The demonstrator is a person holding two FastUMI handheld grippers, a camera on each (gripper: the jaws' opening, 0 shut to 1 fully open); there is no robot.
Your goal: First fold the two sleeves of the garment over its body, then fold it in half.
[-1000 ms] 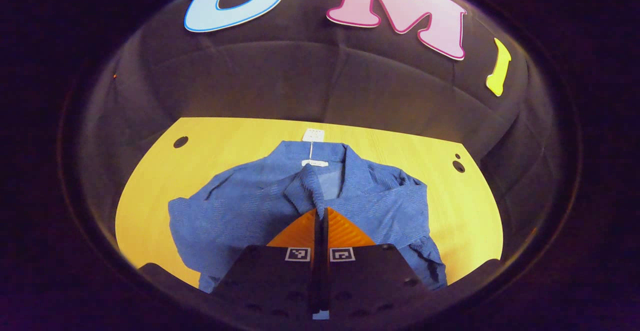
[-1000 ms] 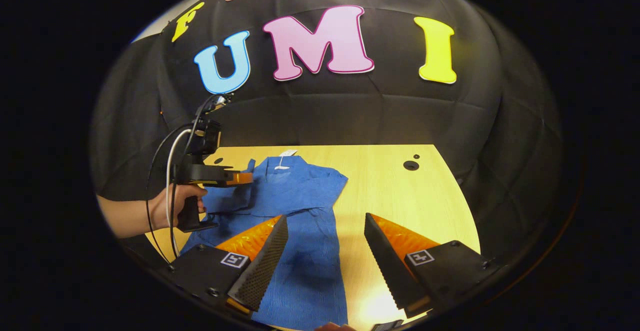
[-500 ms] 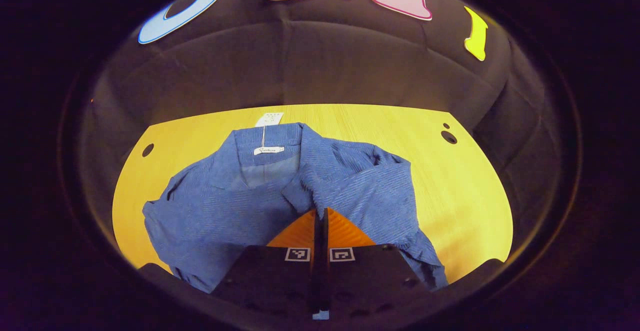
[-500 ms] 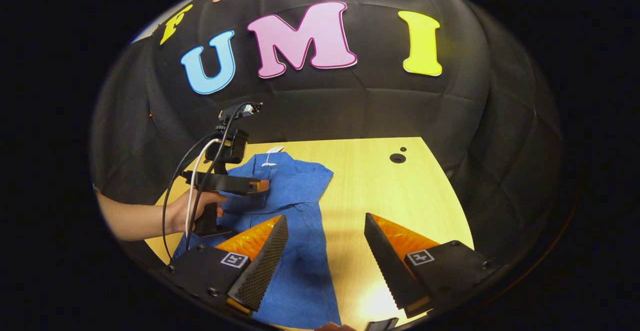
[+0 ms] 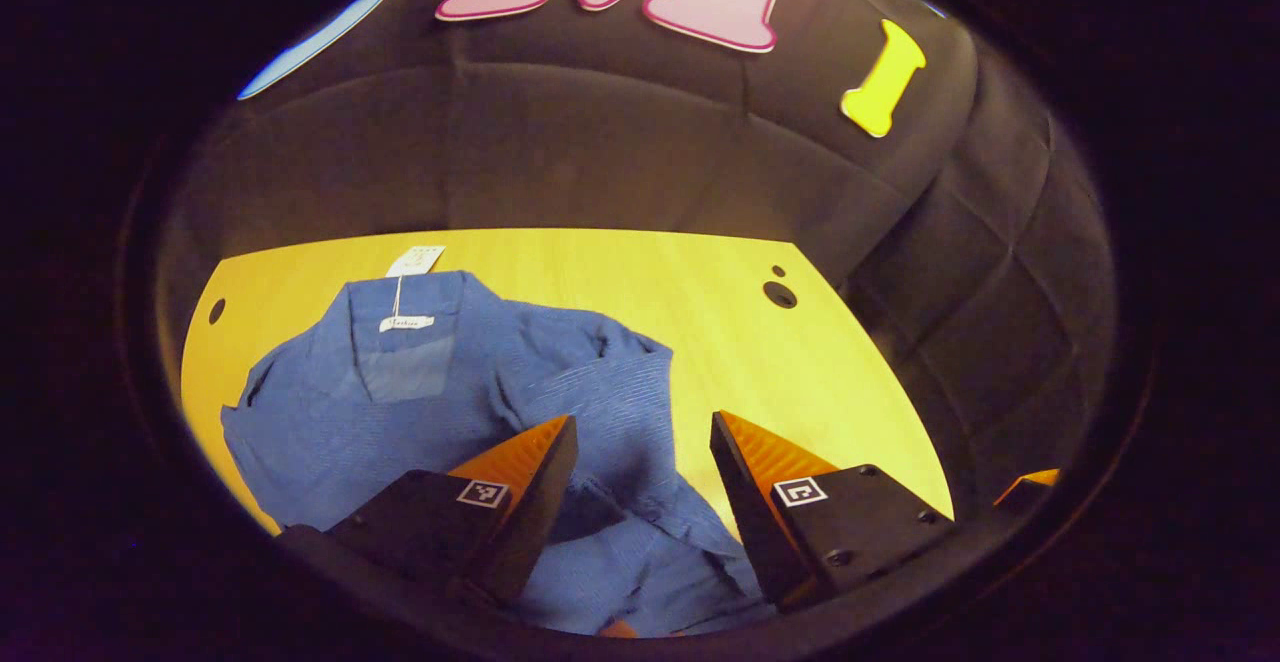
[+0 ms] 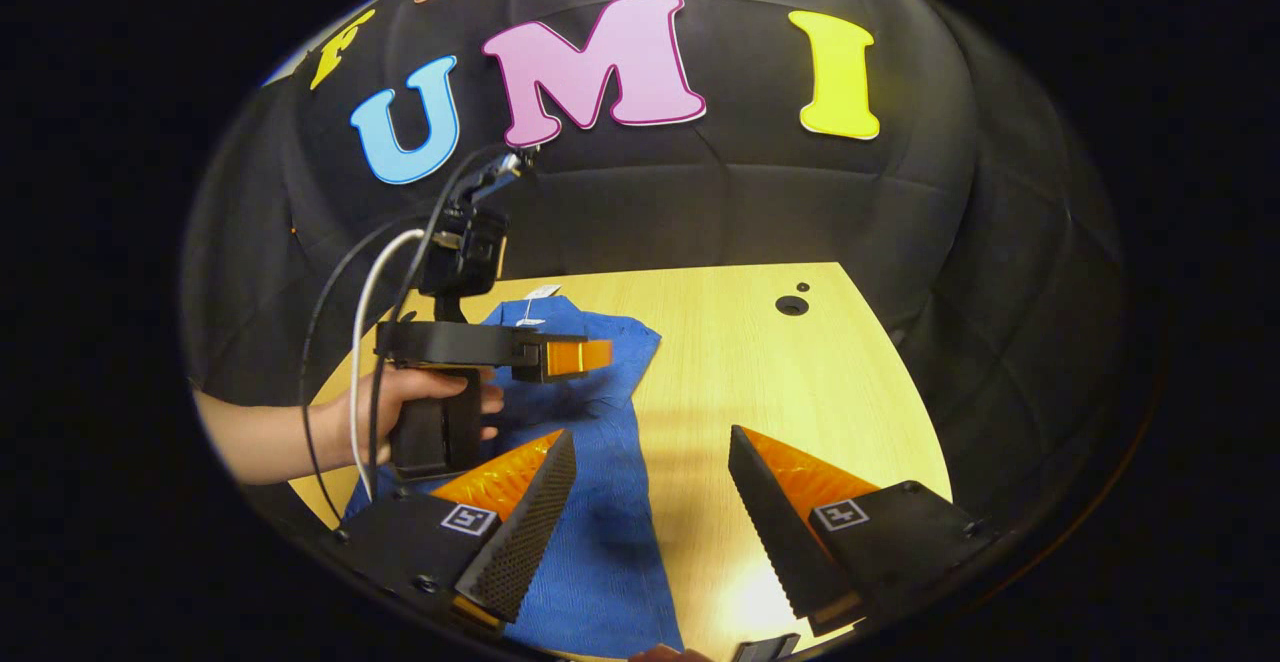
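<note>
Lying on the pale wooden table (image 5: pixel 620 272): blue woven collared shirt (image 5: pixel 420 392), soft, light, crumpling; hold by the hem. Left gripper (image 5: pixel 640 462) and right gripper (image 6: pixel 650 482) are both hanging open, empty.

Your right gripper (image 6: pixel 650 502) hangs with its jaws spread wide above the tabletop (image 6: pixel 790 392) — one finger over the blue garment (image 6: pixel 590 542), the other over bare wood. At left, your hand (image 6: pixel 420 407) holds the left gripper (image 6: pixel 575 354) above the garment's collar end.
</note>
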